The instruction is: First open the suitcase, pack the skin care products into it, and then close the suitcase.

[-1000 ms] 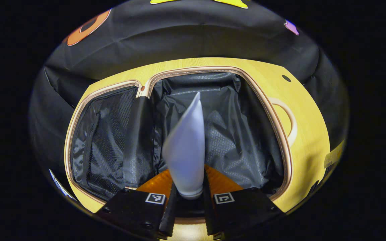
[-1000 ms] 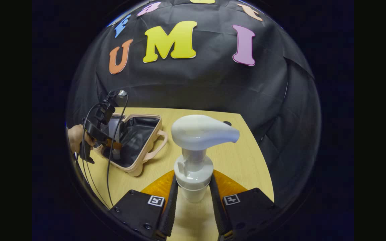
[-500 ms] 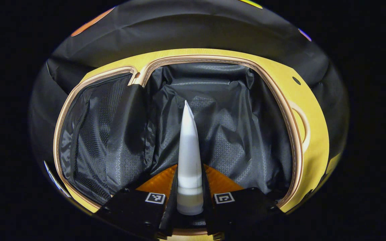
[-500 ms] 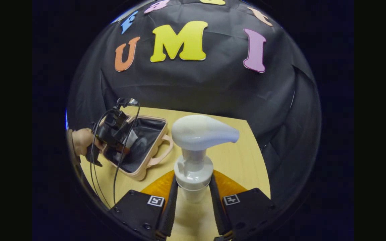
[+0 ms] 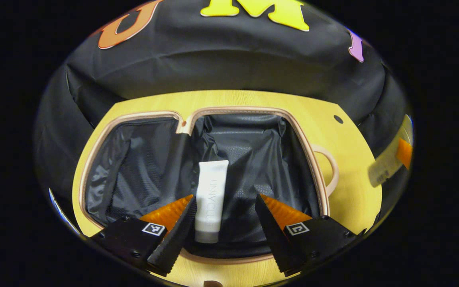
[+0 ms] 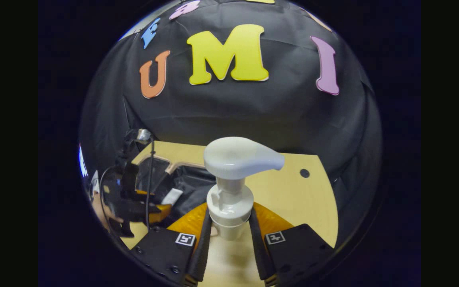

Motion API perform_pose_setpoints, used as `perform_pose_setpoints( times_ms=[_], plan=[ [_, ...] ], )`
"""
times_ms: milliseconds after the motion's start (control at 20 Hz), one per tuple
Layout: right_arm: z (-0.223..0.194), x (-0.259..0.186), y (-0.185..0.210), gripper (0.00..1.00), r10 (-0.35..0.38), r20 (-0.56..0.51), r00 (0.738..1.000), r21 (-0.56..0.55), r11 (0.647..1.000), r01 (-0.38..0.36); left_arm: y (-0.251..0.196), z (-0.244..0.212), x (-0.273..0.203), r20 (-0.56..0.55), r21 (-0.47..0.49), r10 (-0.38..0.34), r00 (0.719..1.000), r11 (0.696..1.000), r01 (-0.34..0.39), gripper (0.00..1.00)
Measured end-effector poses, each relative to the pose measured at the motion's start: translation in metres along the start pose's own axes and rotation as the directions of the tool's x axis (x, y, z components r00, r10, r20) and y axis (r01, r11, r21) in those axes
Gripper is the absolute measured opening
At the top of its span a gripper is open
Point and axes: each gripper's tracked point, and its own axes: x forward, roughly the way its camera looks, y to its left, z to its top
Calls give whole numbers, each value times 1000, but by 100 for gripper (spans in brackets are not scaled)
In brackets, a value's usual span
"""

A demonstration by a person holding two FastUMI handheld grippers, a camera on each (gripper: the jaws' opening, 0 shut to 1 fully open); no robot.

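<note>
Left claw [image 5: 223,223] hangs with fingers apart above the open suitcase [image 5: 253,113] on the worktop [image 5: 357,195]; a white tube [image 5: 210,199] lies flat inside, so opening and one item look done. Right claw [image 6: 229,243] clamps the pump bottle [image 6: 229,199]; packing it and closing are left.

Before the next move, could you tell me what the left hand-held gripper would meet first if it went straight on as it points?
Probably the white tube lying in the open suitcase, between the open left hand-held gripper's fingers; depth is unclear.
</note>
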Motion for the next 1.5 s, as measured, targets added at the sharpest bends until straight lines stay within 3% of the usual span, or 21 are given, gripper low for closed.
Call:
perform_pose_setpoints(
  times_ms=[200,400,550,850,950,1050,1150,1250,1500],
  plan=[
    [-14,44,52,46,51,-80,996,65,997,-46,28,19,-60,170,8,29,985,1000,-31,95],
    [-64,75,85,47,67,-201,977,92,995,-50,54,36,-119,343,44,27,939,998,-45,94],
    [-93,84,100,47,68,-276,959,105,994,-40,59,55,-175,492,64,8,870,997,-46,94],
    [-114,95,115,47,29,-355,935,65,998,-6,86,78,-258,724,2,44,689,998,-66,94],
    [-110,104,116,47,11,-369,929,63,998,13,94,78,-278,738,1,48,673,997,-72,94],
    [-108,116,116,47,-10,-383,924,110,992,57,98,78,-288,764,-2,19,645,1000,-27,94],
    [-112,128,117,47,-10,-410,912,178,980,91,104,73,-283,753,-19,5,659,1000,15,94],
    [-124,136,109,47,-30,-442,896,204,970,133,122,69,-275,720,-46,35,693,999,-2,94],
    [-148,142,106,47,-49,-501,864,219,959,181,155,65,-267,695,-95,81,714,995,-20,94]
  ],
)
